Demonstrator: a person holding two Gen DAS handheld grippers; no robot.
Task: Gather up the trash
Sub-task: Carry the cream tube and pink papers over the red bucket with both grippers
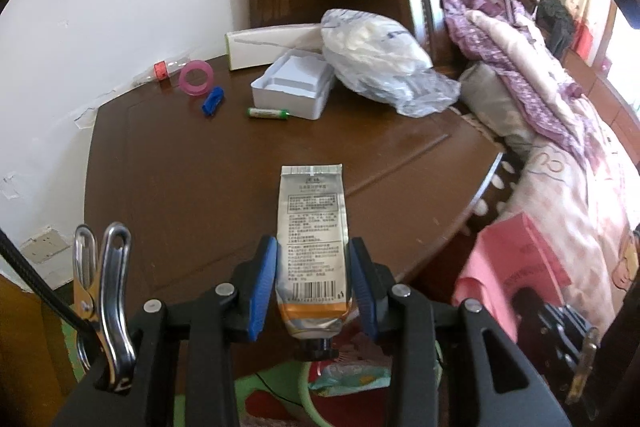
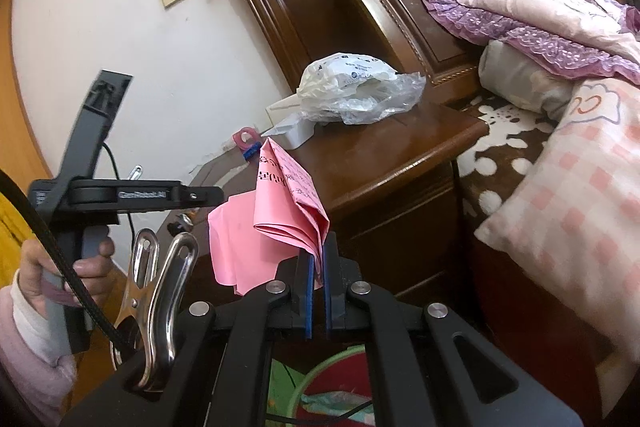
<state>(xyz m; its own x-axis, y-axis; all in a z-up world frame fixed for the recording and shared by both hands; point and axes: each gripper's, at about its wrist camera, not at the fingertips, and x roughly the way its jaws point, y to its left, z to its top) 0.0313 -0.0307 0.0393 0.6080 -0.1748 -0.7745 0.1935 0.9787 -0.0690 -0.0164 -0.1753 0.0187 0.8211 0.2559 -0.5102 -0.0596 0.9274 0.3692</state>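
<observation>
The left claw [image 1: 314,279] grips a squeezed cream tube [image 1: 312,243] near its cap end, held above the brown wooden worktop [image 1: 180,167]. The tube is light, foil-smooth, dented, likely slippery; grip it by the flat body. The right claw [image 2: 317,291] is clenched on folded pink paper [image 2: 288,203], thin, limp, easily torn.
</observation>
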